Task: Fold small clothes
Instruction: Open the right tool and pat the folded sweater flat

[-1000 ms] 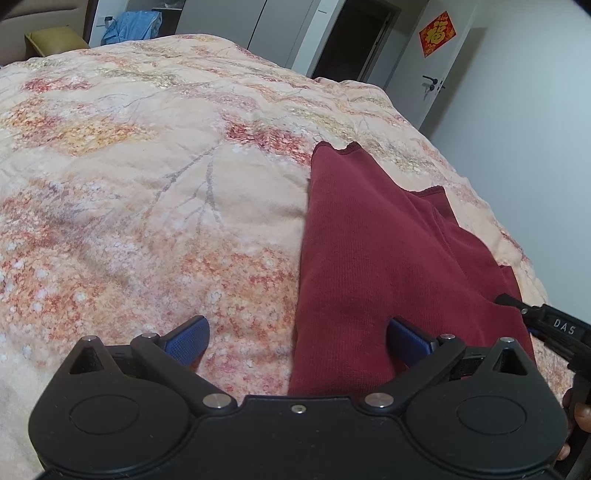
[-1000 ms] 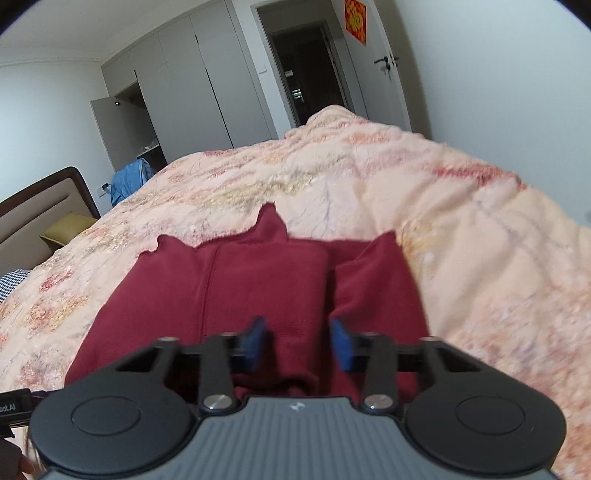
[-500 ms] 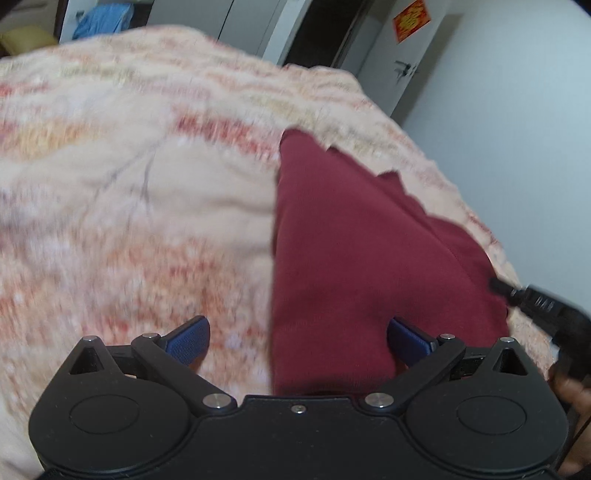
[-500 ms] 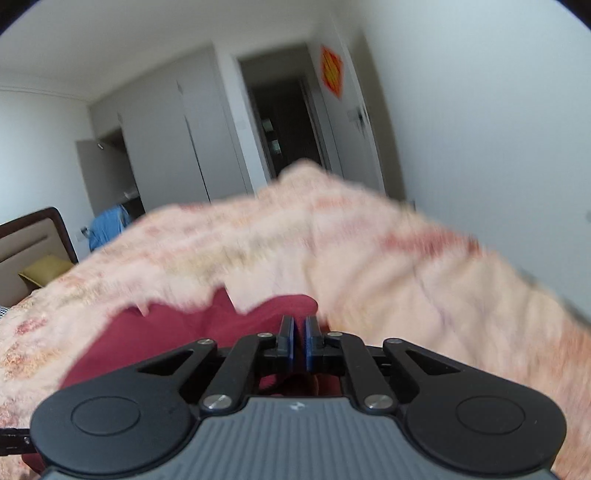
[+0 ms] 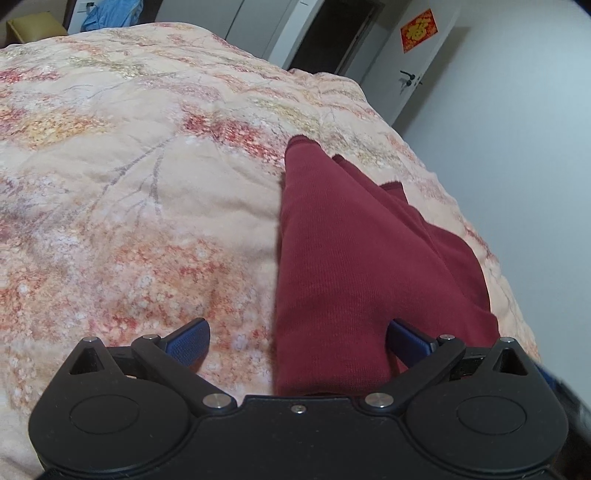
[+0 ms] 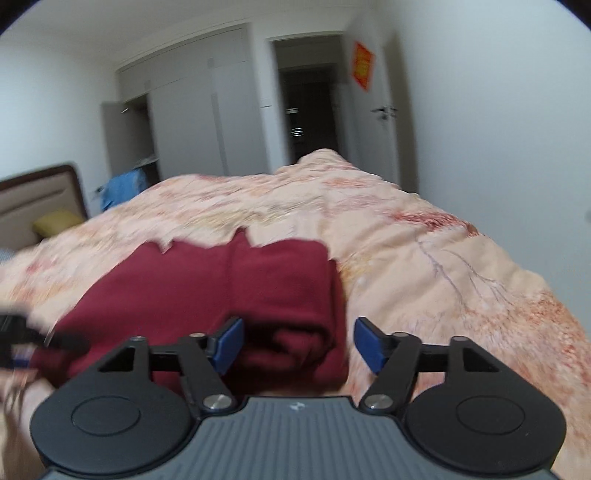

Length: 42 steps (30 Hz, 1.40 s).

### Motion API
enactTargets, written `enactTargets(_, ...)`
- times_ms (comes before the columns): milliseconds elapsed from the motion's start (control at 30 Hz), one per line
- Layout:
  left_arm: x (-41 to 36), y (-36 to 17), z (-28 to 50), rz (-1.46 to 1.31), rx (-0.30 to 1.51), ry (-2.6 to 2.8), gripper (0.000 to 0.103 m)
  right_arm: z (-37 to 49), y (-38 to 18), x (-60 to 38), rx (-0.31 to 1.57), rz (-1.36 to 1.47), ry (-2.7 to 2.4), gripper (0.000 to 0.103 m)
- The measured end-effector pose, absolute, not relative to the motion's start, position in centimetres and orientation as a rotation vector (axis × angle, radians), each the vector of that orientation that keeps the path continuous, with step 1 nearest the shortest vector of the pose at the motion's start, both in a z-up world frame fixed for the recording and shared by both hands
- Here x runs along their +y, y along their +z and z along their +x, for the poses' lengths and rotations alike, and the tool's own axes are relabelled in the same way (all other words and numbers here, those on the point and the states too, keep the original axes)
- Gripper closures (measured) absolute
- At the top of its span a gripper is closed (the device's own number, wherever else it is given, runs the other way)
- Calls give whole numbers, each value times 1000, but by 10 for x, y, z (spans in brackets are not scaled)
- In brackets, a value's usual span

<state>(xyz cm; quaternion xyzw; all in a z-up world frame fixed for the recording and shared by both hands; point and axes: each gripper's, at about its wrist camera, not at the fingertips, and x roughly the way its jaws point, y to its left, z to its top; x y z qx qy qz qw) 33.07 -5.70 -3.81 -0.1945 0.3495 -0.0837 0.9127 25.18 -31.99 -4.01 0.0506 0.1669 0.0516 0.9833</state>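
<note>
A dark red garment (image 5: pixel 354 266) lies partly folded on a bed covered by a peach quilt (image 5: pixel 129 177) printed with red and yellow blossoms and grey branches. In the left wrist view the garment runs as a long strip away from the camera, its straight left edge against the bare quilt and further layers of the same cloth stepping out on its right side. The left gripper (image 5: pixel 297 338) hovers over the near end of the strip with its jaws spread wide; one blue pad sits above the quilt, the other above the red cloth, and neither presses on anything. In the blurred right wrist view the garment shows as a folded block with a rolled, thicker fold along its right edge, near the edge of the bed. The right gripper (image 6: pixel 299 345) is over that near right corner, its jaws opening, with the thick fold lying below and between the blue pads (image 6: pixel 229 343) but not pinched. At the left border of this view a dark, smeared part of the other tool (image 6: pixel 22 332) is visible. Beyond the bed stand white wardrobes (image 6: pixel 192 122), a dark doorway and a door carrying a red paper sign (image 5: pixel 419 30).
</note>
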Motion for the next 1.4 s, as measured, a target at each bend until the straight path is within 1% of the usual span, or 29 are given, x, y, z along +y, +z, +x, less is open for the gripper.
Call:
enactTargets(67, -57, -38, 330, -404, 720, -170, 1, 235, -43, -313, 341, 76, 137, 24)
enactTargets(167, -58, -37, 330, -404, 723, -166, 1, 223, -47, -294, 346, 11, 197, 19)
enactTargets(300, -58, -35, 327, -394, 725, -166, 1, 233, -53, -260, 353, -110, 213, 19)
enactTargets(467, -57, -33, 325, -390, 725, -163, 1, 255, -57, -240, 327, -151, 96, 19)
enactTargets(667, -55, -34, 326, -391, 733, -162, 1, 247, -52, -240, 234, -368, -124, 19)
enactTargets(767, -57, -39, 327, -375, 748, -158, 1, 247, -59, -260, 309, -326, -164, 20)
enactTargets(833, -59, -40, 326, -363, 748, -159, 1, 247, -68, -274, 382, -253, -133, 20)
enactTargets(900, -60, -39, 327, -356, 752, -162, 1, 239, -74, -285, 408, -178, -100, 19)
enactTargets(933, -59, -39, 326, -358, 752, -162, 1, 235, -75, -288, 406, -155, -93, 18)
enactTargets(1000, -59, -39, 326, -359, 752, -161, 1, 225, -77, -292, 388, -132, -85, 9)
enactTargets(1033, -59, -39, 326, -357, 752, -161, 1, 221, -77, -294, 379, -122, -83, 3)
enactTargets(1067, -59, -39, 326, -355, 751, -160, 1, 218, -76, -294, 371, -111, -80, 0)
enactTargets(1233, -57, -35, 323, -358, 737, -157, 1, 220, -58, -303, 325, -72, -86, 0)
enactTargets(1400, -54, -29, 321, -366, 706, -141, 1, 239, -35, -315, 256, 3, -94, 0)
